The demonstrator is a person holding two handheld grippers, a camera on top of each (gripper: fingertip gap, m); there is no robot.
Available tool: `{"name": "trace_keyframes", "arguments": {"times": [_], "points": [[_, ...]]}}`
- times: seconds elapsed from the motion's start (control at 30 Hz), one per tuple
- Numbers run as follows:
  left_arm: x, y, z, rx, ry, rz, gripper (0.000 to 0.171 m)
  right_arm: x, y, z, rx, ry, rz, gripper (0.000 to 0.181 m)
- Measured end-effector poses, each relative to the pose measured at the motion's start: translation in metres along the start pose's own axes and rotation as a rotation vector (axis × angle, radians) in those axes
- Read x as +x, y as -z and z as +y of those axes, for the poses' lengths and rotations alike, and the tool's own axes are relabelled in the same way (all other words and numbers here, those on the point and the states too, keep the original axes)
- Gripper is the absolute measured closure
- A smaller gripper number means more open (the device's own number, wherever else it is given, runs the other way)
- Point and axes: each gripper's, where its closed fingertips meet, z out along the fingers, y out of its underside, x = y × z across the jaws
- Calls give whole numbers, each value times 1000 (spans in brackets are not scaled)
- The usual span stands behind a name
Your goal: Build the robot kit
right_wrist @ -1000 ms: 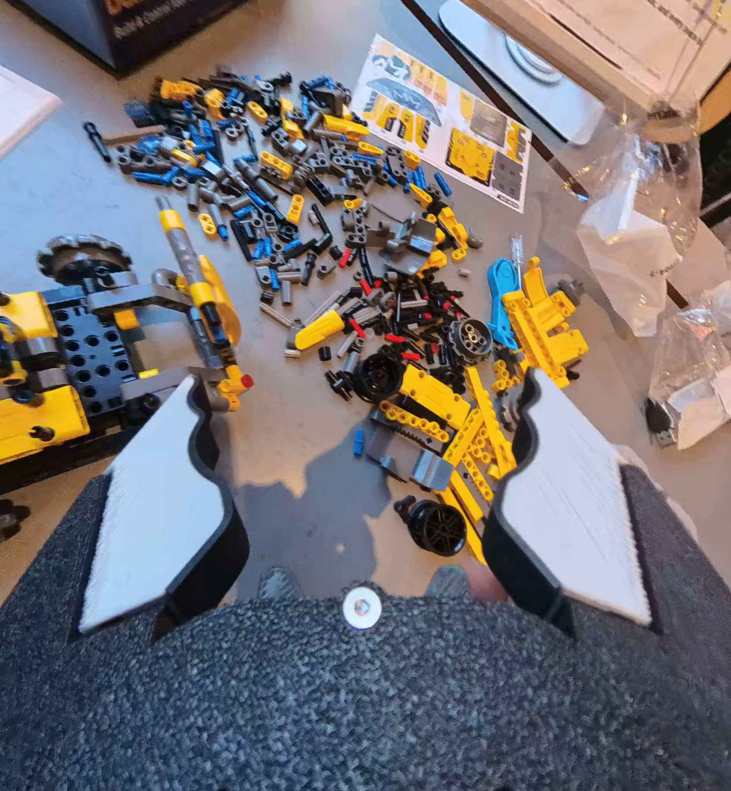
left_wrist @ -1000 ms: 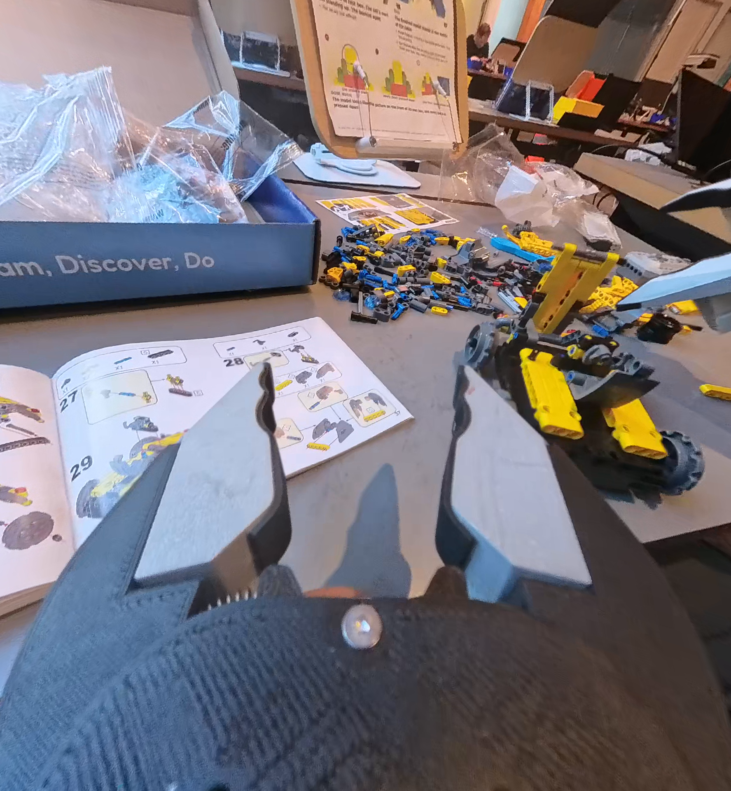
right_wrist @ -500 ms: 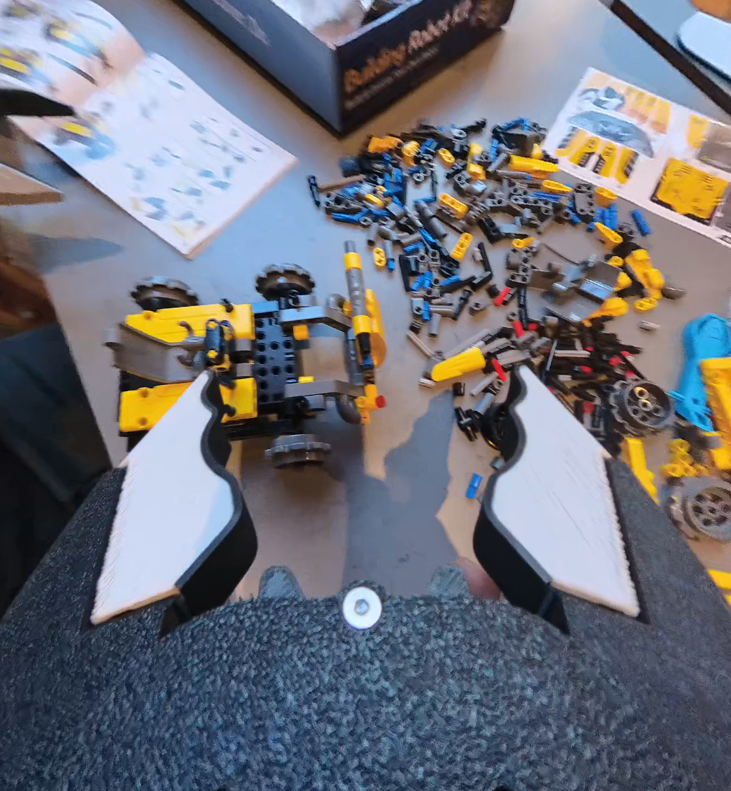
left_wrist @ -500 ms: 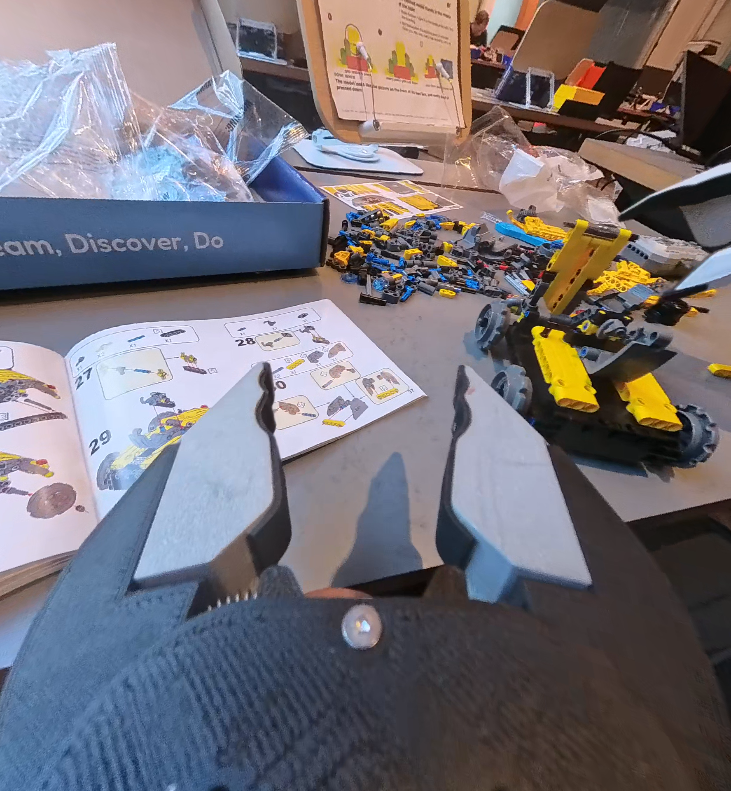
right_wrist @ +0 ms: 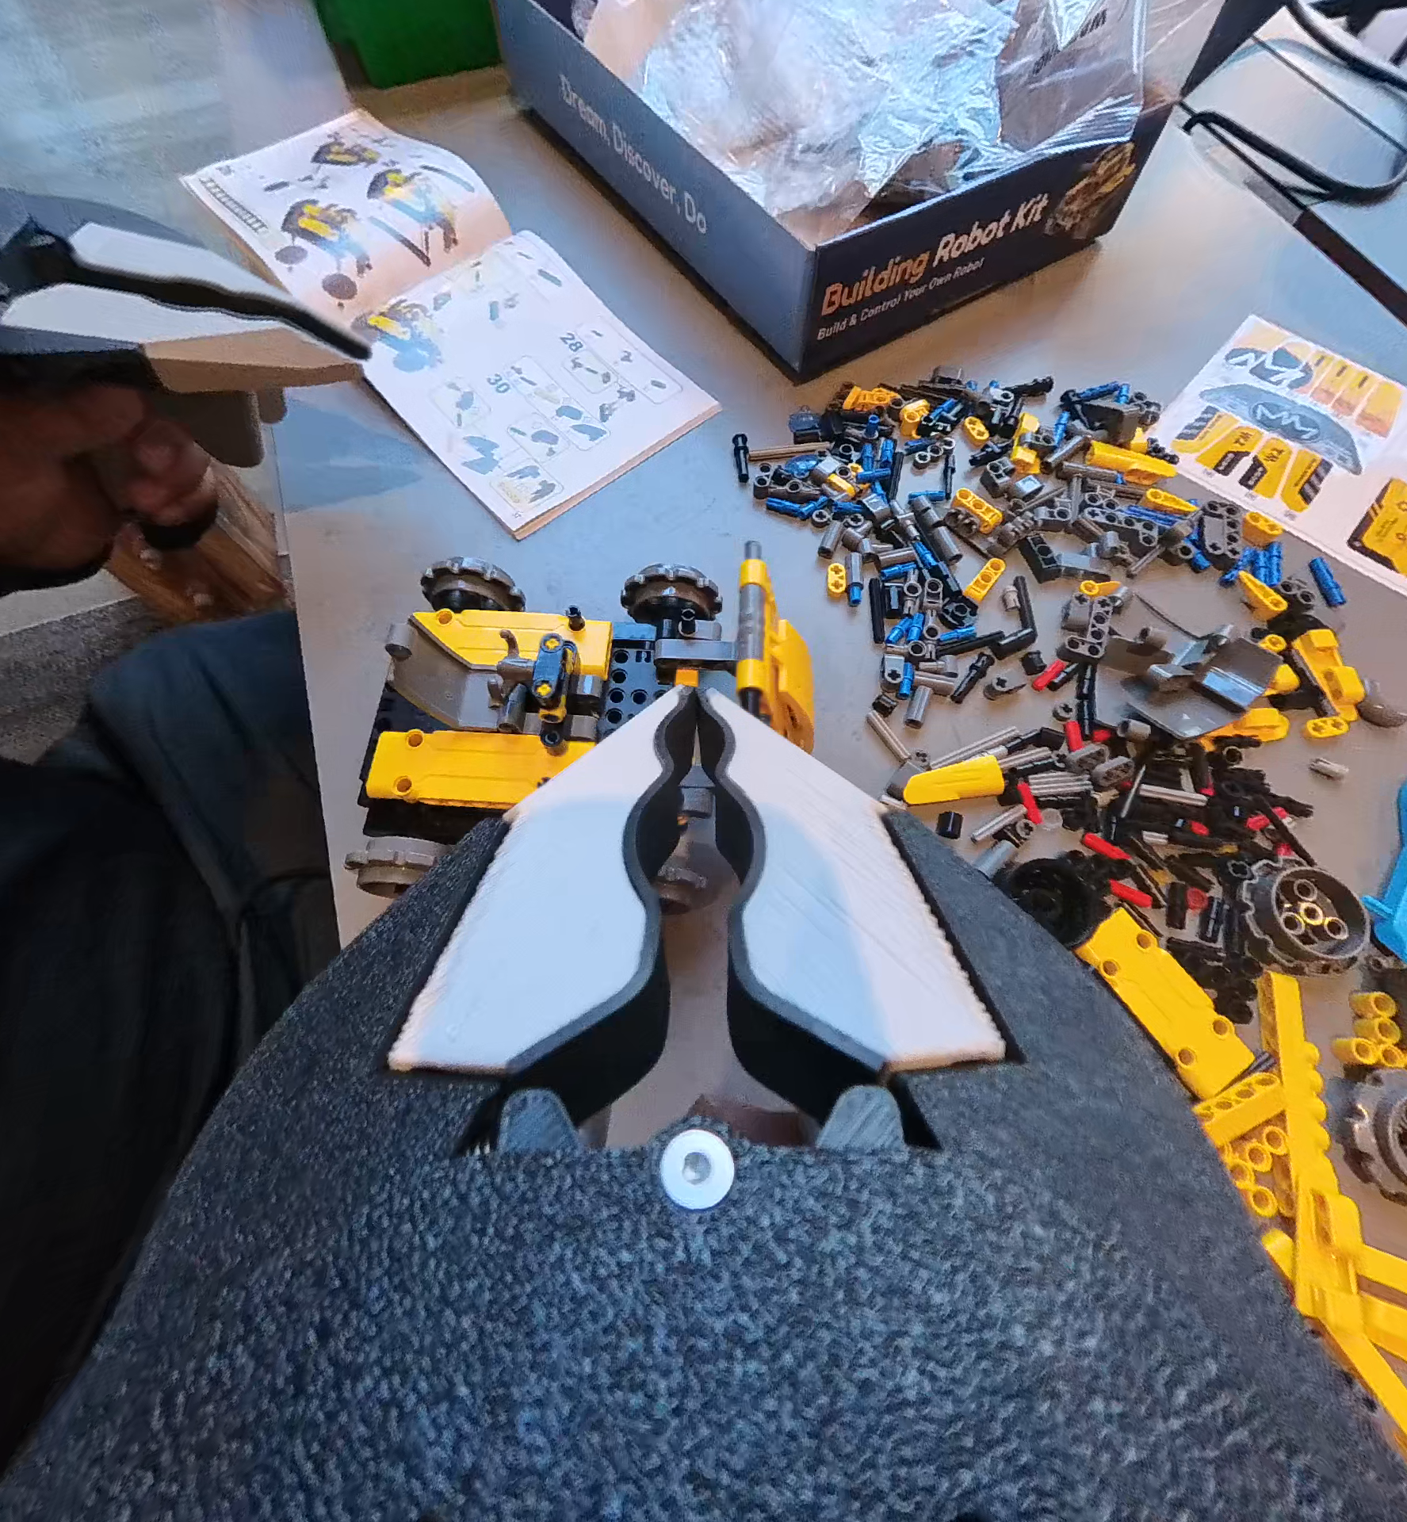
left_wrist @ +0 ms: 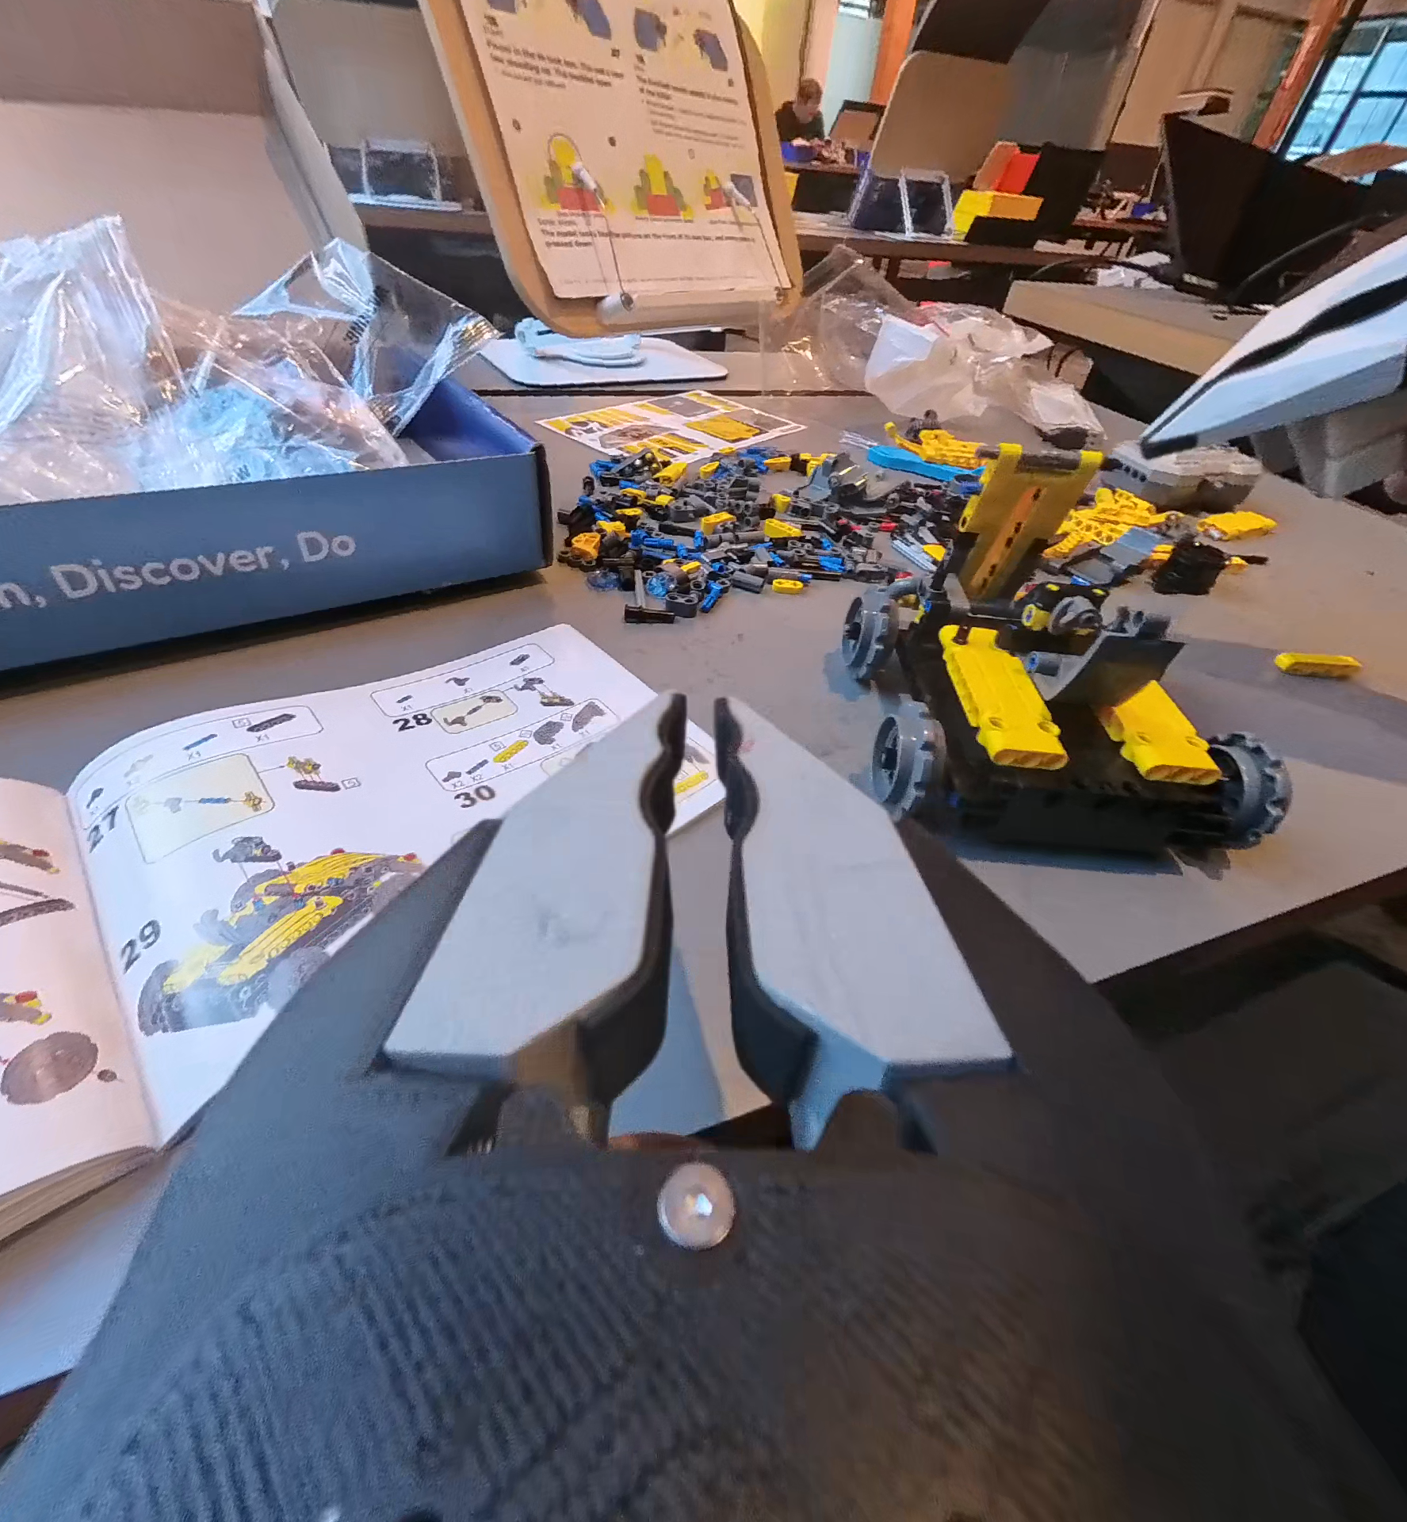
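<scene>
While both are closed on nothing, left gripper (left_wrist: 696, 715) hovers over the instruction booklet (left_wrist: 288, 791) and right gripper (right_wrist: 696, 698) over the yellow toy vehicle (right_wrist: 519, 700) beside loose parts (right_wrist: 1054, 576).

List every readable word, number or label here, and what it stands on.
I won't quote writing; these bear it.
Dark blue box: white and orange lettering on two sides.
Open instruction booklet: printed step numbers.
Upright board behind: small print.
Sticker sheet: too small to read.

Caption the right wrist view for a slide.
Right gripper, shut and empty, above a half-built yellow vehicle model beside loose building pieces.
</scene>
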Motion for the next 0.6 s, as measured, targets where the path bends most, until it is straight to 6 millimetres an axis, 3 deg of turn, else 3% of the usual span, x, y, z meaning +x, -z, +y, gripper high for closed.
{"name": "trace_keyframes", "arguments": {"times": [0.3,0.6], "points": [[11,-3,5,-28,-16,40,171,0,4,-3,9,34,18,181],[17,-3,7,-34,-13,80,163,7,9,-10,64,14,40,181]]}}
